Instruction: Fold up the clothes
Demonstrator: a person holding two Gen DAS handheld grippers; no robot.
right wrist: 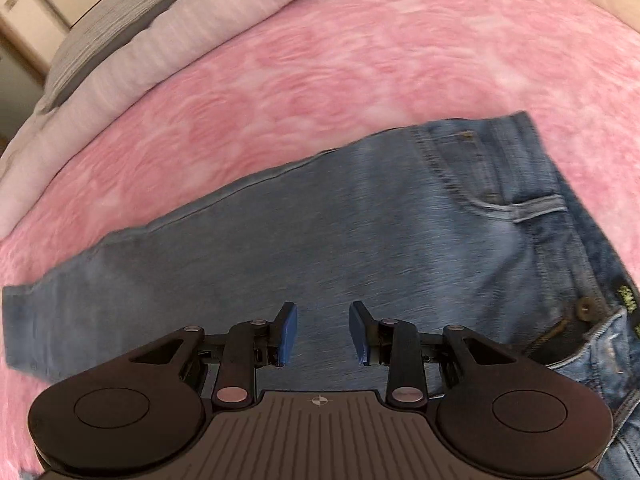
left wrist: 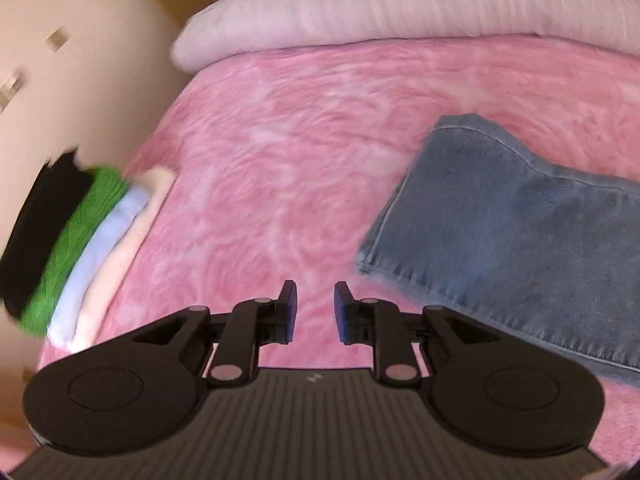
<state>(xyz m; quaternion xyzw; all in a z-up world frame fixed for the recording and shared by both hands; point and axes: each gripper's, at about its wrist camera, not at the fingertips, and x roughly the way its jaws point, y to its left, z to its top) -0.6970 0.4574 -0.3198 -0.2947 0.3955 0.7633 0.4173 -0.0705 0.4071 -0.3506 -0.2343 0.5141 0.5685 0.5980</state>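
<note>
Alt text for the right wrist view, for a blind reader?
Open right gripper hovers over blue jeans lying flat across a fluffy pink blanket, waistband to the right, leg hem to the left. A pale quilt lies bunched beyond.

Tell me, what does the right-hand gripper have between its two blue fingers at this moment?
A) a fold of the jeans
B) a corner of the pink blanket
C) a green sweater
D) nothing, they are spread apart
D: the right gripper has its jaws apart with nothing clamped between them; the jeans lie spread flat on the pink blanket beyond its fingertips.
</note>
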